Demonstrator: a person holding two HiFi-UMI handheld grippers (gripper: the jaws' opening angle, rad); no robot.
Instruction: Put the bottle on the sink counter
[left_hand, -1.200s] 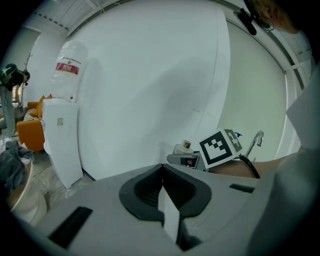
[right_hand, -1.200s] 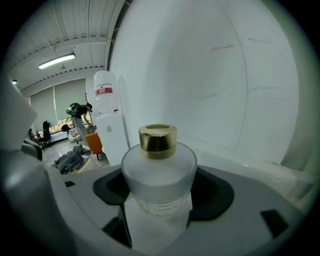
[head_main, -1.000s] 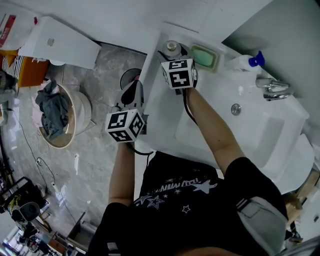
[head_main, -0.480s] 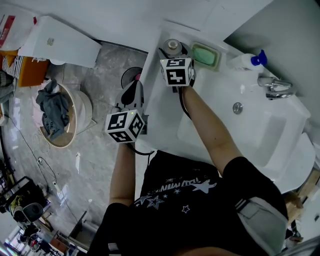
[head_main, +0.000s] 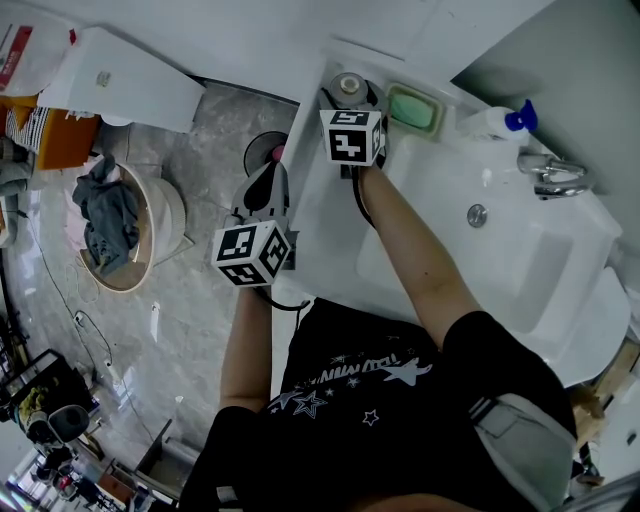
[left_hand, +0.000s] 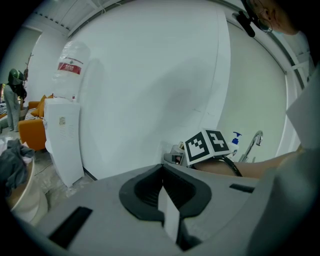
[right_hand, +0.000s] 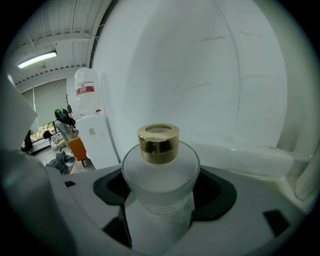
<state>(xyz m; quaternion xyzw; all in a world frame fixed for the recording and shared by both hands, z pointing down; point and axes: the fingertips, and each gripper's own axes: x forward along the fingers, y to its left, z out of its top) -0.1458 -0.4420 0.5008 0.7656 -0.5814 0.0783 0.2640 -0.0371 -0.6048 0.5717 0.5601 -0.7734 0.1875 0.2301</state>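
A frosted glass bottle (right_hand: 160, 172) with a gold cap sits upright between the jaws of my right gripper (right_hand: 159, 210), which is shut on it. In the head view that gripper (head_main: 350, 98) holds the bottle (head_main: 348, 86) over the far left corner of the white sink counter (head_main: 316, 215); whether the bottle's base touches the counter is hidden. My left gripper (head_main: 267, 175) hangs beside the counter's left edge, over the floor. Its jaws are pressed together with nothing between them, as the left gripper view (left_hand: 163, 200) shows.
A green soap dish (head_main: 412, 110) lies just right of the bottle, then a blue-pump dispenser (head_main: 495, 122) and a chrome faucet (head_main: 548, 178) above the basin (head_main: 500, 270). On the floor to the left stand a laundry basket (head_main: 115, 230) and a white water dispenser (head_main: 120, 80).
My right gripper has moved the bottle slightly farther toward the counter's back corner. The left gripper has stayed nearly still.
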